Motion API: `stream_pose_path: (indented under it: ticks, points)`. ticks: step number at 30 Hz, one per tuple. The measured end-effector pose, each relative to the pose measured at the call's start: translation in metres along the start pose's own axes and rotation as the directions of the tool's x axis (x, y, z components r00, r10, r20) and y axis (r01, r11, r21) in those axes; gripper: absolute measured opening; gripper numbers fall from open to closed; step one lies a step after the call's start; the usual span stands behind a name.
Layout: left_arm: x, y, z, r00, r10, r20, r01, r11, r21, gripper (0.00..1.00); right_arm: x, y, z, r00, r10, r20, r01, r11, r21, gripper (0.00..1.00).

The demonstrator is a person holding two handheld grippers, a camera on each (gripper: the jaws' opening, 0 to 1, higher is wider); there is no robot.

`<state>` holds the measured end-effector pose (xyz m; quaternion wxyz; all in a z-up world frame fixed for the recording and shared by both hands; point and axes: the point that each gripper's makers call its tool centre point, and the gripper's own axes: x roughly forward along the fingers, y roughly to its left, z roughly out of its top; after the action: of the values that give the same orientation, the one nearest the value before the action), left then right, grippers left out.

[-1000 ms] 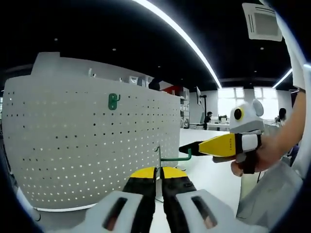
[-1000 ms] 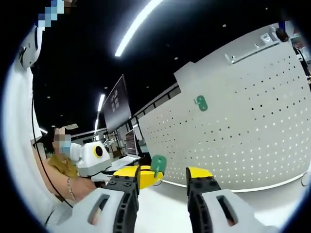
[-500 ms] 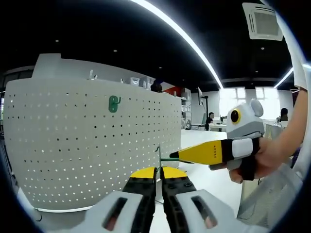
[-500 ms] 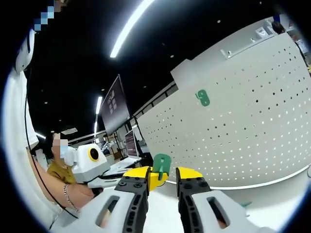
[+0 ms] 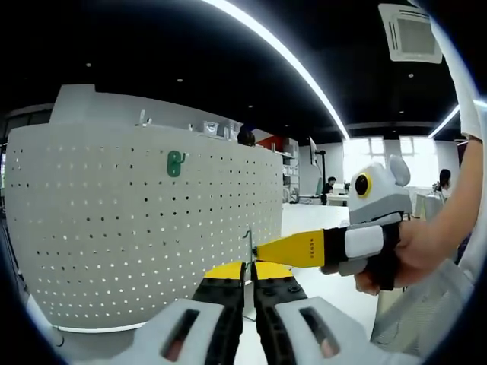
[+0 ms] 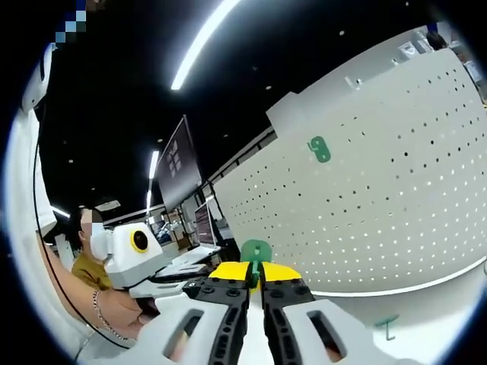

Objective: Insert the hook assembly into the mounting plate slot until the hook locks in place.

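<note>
Hook assembly (image 6: 256,251): green plate w/ a thin metal wire, held in mid-air between both grippers, near but apart from the white perforated mounting plate (image 5: 144,228). In the right gripper view, the right gripper (image 6: 254,275) has its yellow-tipped jaws closed on the green plate. In the left gripper view, the left gripper (image 5: 248,272) jaws are pinched together on the vertical metal wire (image 5: 248,251), w/ the right gripper's yellow tip meeting it from the right. A second green hook (image 5: 176,163) is already mounted high on the plate. A small green piece (image 6: 388,327) lies on the white tabletop (image 6: 426,319) below.

Step in hand, by judgement: aligning before insertion. To do it well: keep both grips firm, square the assembly's back to the board, pick one hole/slot, push straight in w/o twisting, then press down till it seats. Keep plate and hook in frame.
</note>
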<state>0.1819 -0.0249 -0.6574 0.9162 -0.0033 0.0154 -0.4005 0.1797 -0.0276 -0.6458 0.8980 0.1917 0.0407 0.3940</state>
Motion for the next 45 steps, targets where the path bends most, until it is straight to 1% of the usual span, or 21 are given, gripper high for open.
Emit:
stream_pose_path:
  ticks: [1,3,5,9,13,15,18,19,20,22,24,26,28,30,33,40,45]
  points:
    - [0.000,0.000,0.000,1.000,0.000,0.002,0.000,1.000,-0.006,0.03,0.000,0.000,-0.001,1.000,-0.001,-0.003,0.001,1.000,0.007,0.02]
    - [0.000,0.000,0.000,1.000,-0.001,0.004,0.001,1.000,-0.004,0.03,0.000,0.001,0.000,1.000,-0.003,-0.003,0.003,1.000,-0.017,0.02]
    - [0.000,0.000,-0.001,1.000,0.000,0.003,0.000,1.000,-0.008,0.03,-0.001,0.000,-0.001,1.000,-0.005,-0.001,0.005,1.000,0.010,0.02]
    - [0.000,0.000,-0.002,1.000,-0.001,-0.001,0.001,1.000,-0.008,0.03,-0.002,0.000,-0.002,1.000,-0.010,-0.001,0.010,1.000,0.009,0.01]
    - [0.000,-0.001,-0.002,1.000,-0.008,0.000,0.008,1.000,-0.020,0.03,-0.002,-0.001,-0.002,1.000,-0.009,0.001,0.009,0.999,0.031,0.01]
    - [0.000,-0.001,-0.002,1.000,-0.012,-0.002,0.012,1.000,-0.006,0.04,-0.002,-0.001,-0.003,1.000,-0.008,-0.001,0.008,0.999,0.031,0.01]
    - [0.000,-0.002,-0.001,1.000,-0.019,0.001,0.019,1.000,-0.006,0.05,-0.003,0.001,-0.001,1.000,-0.004,0.003,0.004,0.999,0.039,0.01]
    - [0.000,-0.002,-0.002,1.000,-0.018,-0.003,0.018,1.000,-0.009,0.08,-0.003,0.001,0.000,1.000,-0.004,0.006,0.004,0.999,0.037,0.01]
    - [-0.001,0.000,-0.004,1.000,-0.012,-0.011,0.012,1.000,-0.005,0.14,-0.003,0.001,0.001,1.000,-0.004,0.008,0.004,0.999,0.038,0.01]
    - [0.000,-0.001,-0.005,1.000,-0.013,-0.019,0.013,1.000,0.006,0.35,-0.004,0.000,0.001,1.000,-0.004,0.007,0.004,0.999,0.041,0.01]
    - [0.001,-0.001,-0.009,0.999,-0.012,-0.039,0.013,1.000,0.017,0.49,-0.004,-0.001,0.001,1.000,-0.006,0.006,0.006,0.999,0.039,0.01]
    - [0.001,-0.001,-0.012,0.999,-0.011,-0.045,0.013,1.000,0.028,0.54,-0.005,-0.001,0.001,1.000,-0.007,0.004,0.007,0.999,0.039,0.01]
    - [0.002,-0.002,-0.016,0.998,-0.020,-0.062,0.021,1.000,0.011,0.59,-0.005,-0.001,0.000,1.000,-0.010,0.004,0.010,0.999,0.039,0.01]
    - [0.003,-0.005,-0.018,0.998,-0.025,-0.065,0.027,0.999,0.023,0.62,-0.005,-0.001,0.000,1.000,-0.010,0.004,0.010,0.999,0.039,0.01]
    - [0.004,-0.007,-0.019,0.997,-0.034,-0.069,0.036,0.999,0.032,0.64,-0.005,-0.001,0.002,1.000,-0.010,0.005,0.010,0.999,0.039,0.01]
    - [0.003,-0.003,-0.020,0.997,-0.031,-0.072,0.033,0.999,0.027,0.65,-0.005,-0.005,0.002,1.000,-0.018,0.000,0.018,0.999,0.037,0.01]
    - [0.000,-0.002,-0.024,0.996,-0.030,-0.085,0.033,0.999,0.031,0.66,-0.005,-0.010,0.009,0.999,-0.042,-0.008,0.042,0.999,0.022,0.01]
